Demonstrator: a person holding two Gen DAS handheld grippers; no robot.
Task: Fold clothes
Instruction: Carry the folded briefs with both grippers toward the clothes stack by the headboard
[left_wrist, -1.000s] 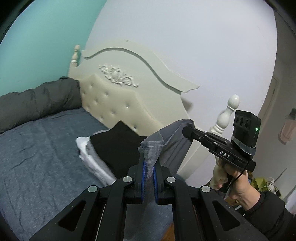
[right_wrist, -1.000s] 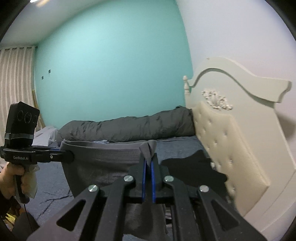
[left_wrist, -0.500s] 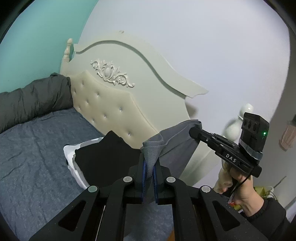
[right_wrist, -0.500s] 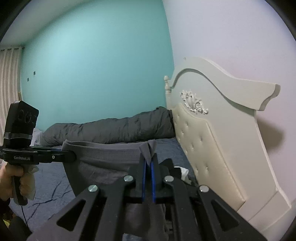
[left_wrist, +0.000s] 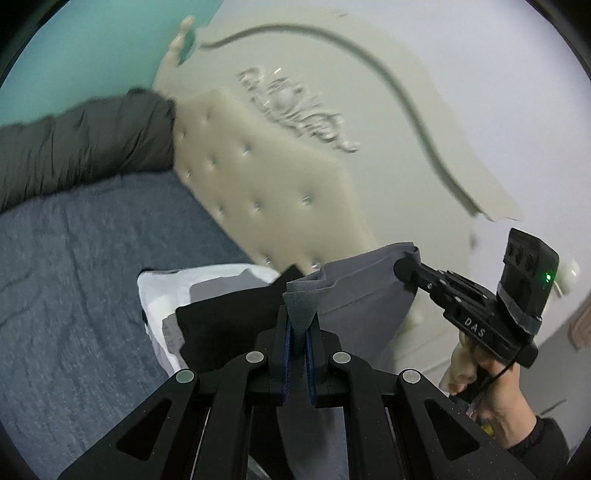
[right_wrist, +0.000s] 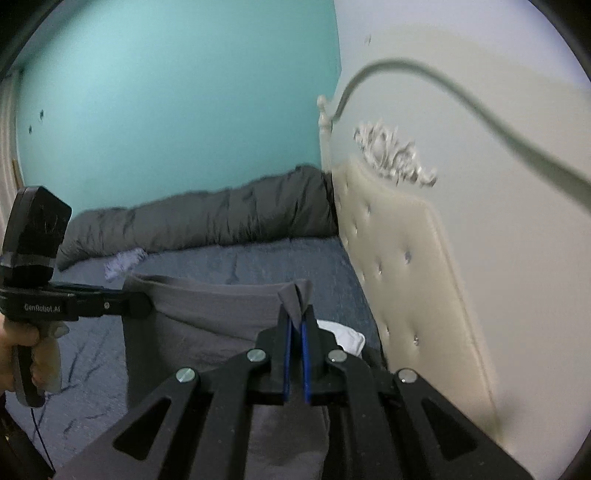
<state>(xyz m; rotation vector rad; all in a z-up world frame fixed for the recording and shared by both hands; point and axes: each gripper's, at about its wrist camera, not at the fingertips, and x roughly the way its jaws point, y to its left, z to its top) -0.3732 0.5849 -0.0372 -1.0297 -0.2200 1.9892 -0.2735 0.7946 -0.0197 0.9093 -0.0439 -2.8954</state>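
Observation:
A grey garment (left_wrist: 362, 295) hangs stretched between both grippers above the bed. My left gripper (left_wrist: 299, 321) is shut on one bunched top corner of it. The right gripper (right_wrist: 295, 317) is shut on the other top corner, and the grey garment (right_wrist: 207, 325) sags below that edge. In the left wrist view the right gripper (left_wrist: 402, 266) comes in from the right. In the right wrist view the left gripper (right_wrist: 144, 304) comes in from the left. Just beyond and below the garment lies a stack of folded clothes with a black piece (left_wrist: 221, 325) on top of white ones (left_wrist: 162, 291).
A cream tufted headboard (left_wrist: 277, 184) stands close behind the stack. A rolled dark grey duvet (right_wrist: 207, 218) lies along the teal wall. The blue-grey sheet (left_wrist: 74, 277) spreads to the left. A small pale cloth (right_wrist: 123, 260) lies near the duvet. A hand (left_wrist: 495, 391) holds the right gripper.
Both grippers have carried the grey garment toward the headboard and a little lower. The folded stack and headboard now look nearer and larger. Both grips are unchanged.

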